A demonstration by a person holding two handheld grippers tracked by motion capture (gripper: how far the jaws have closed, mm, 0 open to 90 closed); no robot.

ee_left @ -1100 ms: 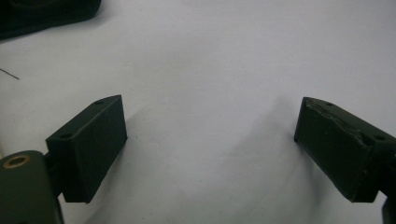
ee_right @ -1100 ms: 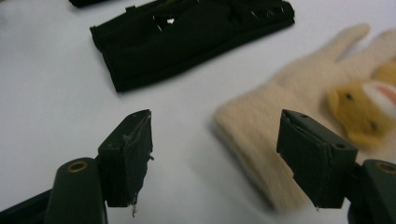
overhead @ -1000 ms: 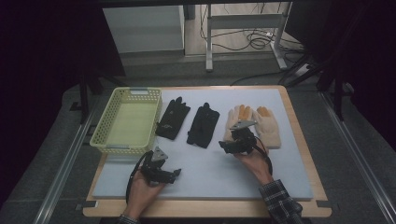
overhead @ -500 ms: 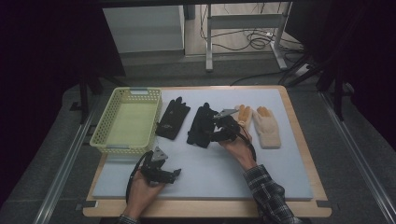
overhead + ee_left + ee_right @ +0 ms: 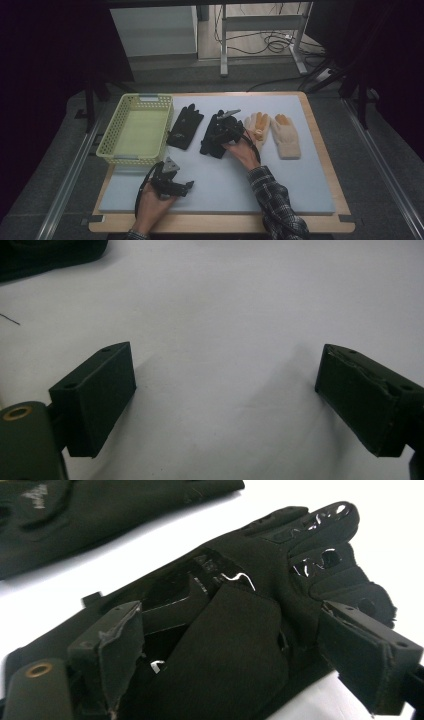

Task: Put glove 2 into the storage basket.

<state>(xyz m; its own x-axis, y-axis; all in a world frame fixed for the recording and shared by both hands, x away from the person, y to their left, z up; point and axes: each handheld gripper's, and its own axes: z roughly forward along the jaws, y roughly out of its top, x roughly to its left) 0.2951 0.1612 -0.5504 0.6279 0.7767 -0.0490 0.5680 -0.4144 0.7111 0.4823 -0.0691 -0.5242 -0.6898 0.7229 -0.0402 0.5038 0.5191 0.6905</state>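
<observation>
A: Start nearest the person. What is the left gripper [image 5: 186, 186] doing?

B: It lies low over the pale mat at the near edge of the bench [image 5: 320, 145], held in the left hand [image 5: 150, 207]. In the left gripper view its two black fingers [image 5: 97, 395] stand wide apart with only bare mat between them. Nothing is gripped.

A: And the right gripper [image 5: 221, 134]?

B: Farther out, past the middle of the mat, with the right hand [image 5: 245, 152] behind it and a plaid sleeve [image 5: 272, 200] trailing back. Its jaws have just been opening and now stand wide. In the right gripper view the right-hand black glove [image 5: 250, 630] lies between the fingers [image 5: 107, 650], one finger on each side of its cuff end. The pads flank the cloth; they do not squeeze it.

A: So that glove is right at the fingers?

B: Yes, under and between them, flat on the mat, its fingertips pointing away from the gripper.

A: What lies beside it?

B: To the left of the right gripper's fingers, just apart, the second black glove [image 5: 185, 126]. Beyond that, the yellow-green basket [image 5: 107, 145] at the mat's left edge. To the right of the fingers, two tan gloves with orange tips: the nearer one [image 5: 257, 126] close beside the gripper, the other [image 5: 286, 136] farther off.
</observation>
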